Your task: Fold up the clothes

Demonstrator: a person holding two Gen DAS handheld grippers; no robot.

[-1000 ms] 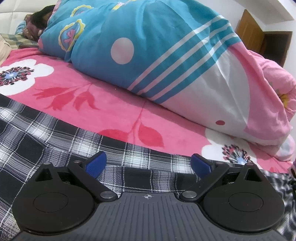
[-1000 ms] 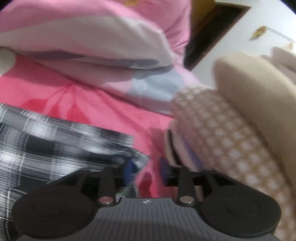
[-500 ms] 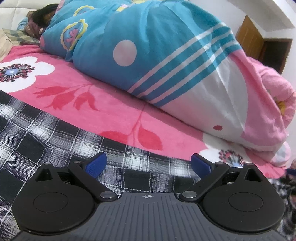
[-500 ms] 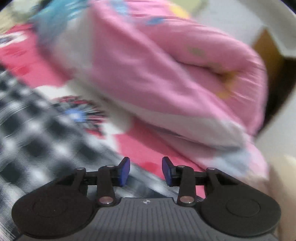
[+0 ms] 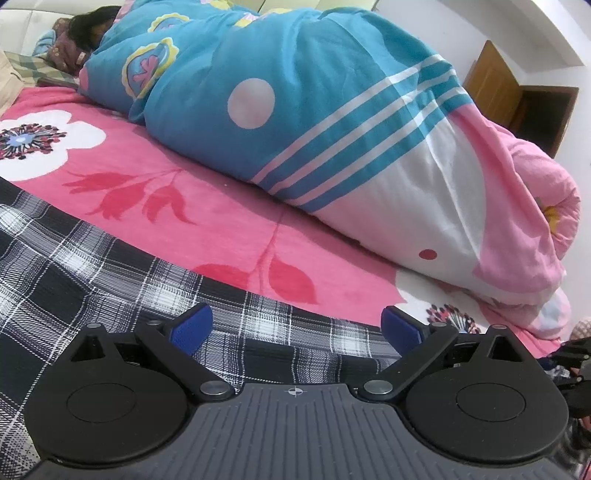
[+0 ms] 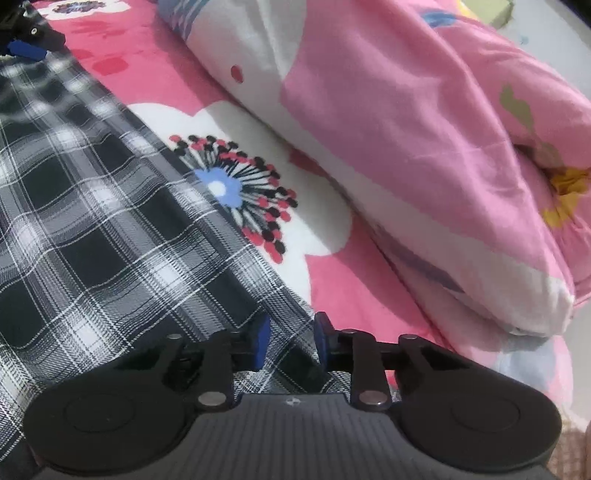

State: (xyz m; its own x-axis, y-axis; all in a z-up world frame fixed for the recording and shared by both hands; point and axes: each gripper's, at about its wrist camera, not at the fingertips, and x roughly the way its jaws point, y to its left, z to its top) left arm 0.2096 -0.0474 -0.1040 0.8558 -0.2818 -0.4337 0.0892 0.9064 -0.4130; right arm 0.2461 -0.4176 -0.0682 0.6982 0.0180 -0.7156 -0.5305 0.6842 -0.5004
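A black-and-white plaid garment (image 5: 92,266) lies flat on the pink flowered bedsheet (image 5: 221,229). My left gripper (image 5: 295,325) hovers low over the garment's far edge, blue pads wide apart, nothing held. In the right wrist view the same plaid garment (image 6: 92,221) runs diagonally. My right gripper (image 6: 290,339) sits at its right edge with the fingers a narrow gap apart, and the cloth's edge lies between them. The left gripper (image 6: 26,48) shows at the top left of that view, and the right gripper (image 5: 576,354) at the right edge of the left view.
A bulky blue, white and pink quilt (image 5: 314,110) lies along the far side of the bed, close to the garment, and appears again as the quilt (image 6: 406,129). A person's dark hair (image 5: 88,26) shows at its head end. A brown door (image 5: 495,85) stands behind.
My right gripper has swung left from the bed's edge and come down onto the plaid garment's right edge, its fingers a little closer together. The left gripper has barely moved.
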